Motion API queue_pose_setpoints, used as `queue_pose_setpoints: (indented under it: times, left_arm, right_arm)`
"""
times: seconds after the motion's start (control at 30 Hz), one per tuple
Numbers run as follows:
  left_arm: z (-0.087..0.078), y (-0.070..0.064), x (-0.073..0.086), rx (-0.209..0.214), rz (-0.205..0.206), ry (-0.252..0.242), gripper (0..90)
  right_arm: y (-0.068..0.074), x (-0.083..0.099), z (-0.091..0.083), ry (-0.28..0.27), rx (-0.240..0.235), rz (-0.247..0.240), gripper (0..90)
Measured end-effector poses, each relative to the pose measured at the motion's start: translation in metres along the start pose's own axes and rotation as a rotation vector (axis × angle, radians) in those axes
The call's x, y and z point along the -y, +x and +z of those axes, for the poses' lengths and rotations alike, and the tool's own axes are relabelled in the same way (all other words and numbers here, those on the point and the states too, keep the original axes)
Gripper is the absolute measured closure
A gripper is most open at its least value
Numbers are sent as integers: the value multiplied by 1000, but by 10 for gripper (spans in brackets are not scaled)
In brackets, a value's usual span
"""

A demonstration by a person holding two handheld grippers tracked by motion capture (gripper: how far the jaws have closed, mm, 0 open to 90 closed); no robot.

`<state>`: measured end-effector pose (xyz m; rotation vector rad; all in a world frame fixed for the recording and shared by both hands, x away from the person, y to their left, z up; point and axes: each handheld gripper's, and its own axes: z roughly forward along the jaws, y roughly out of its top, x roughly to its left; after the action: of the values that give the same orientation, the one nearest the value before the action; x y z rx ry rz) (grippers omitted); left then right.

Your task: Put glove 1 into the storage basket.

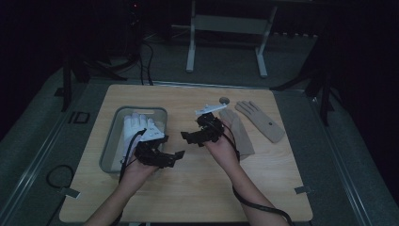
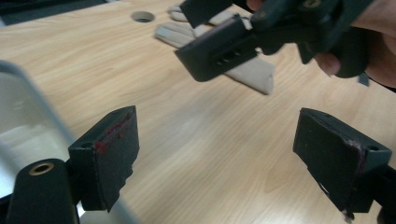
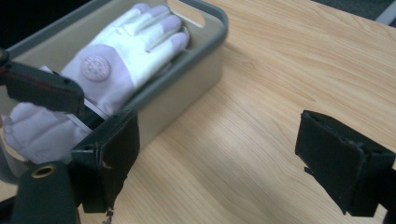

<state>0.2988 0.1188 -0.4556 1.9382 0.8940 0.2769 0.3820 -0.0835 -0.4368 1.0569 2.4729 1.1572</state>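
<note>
We are holding both grippers low over the worktop (image 1: pixel 197 188) with nothing in them: the left gripper (image 1: pixel 162 157) is hovering at the near right edge of the grey bin (image 1: pixel 113 141), its fingers spread wide, and the right gripper (image 1: pixel 197 136) is facing it, fingers spread too. The white glove (image 3: pixel 116 60) is lying in the bin, while two tan gloves (image 1: pixel 254 120) are lying flat beyond the right hand, probably next to be sorted.

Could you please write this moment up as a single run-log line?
left gripper: open, empty, beside bin | right gripper: open, empty, over table | white gloves: in bin | beige gloves: on table
</note>
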Motion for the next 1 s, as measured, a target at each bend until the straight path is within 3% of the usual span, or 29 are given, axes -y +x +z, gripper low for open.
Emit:
queue_pose_setpoints:
  times: [0.23,0.37,0.43,0.5,0.57,0.8,1.0]
  left_arm:
    - [19,-17,1,39,34,18,124]
    - [30,-23,5,63,33,25,85]
    - [35,-26,8,64,37,24,27]
    - [38,-27,10,58,41,20,26]
    - [46,-31,20,58,42,-5,26]
    - [67,-36,41,82,36,14,26]
    - [80,-49,54,66,106,30,26]
  right_arm:
    - [-18,17,-13,-4,29,-4,137]
    - [-25,27,-17,-11,46,-21,137]
    - [-29,32,-19,-20,43,-18,140]
    - [-32,34,-21,-32,39,-18,146]
    - [-39,41,-26,-64,3,-4,150]
    - [-51,59,-30,-41,32,-32,143]
    - [-61,76,-31,-49,30,-40,137]
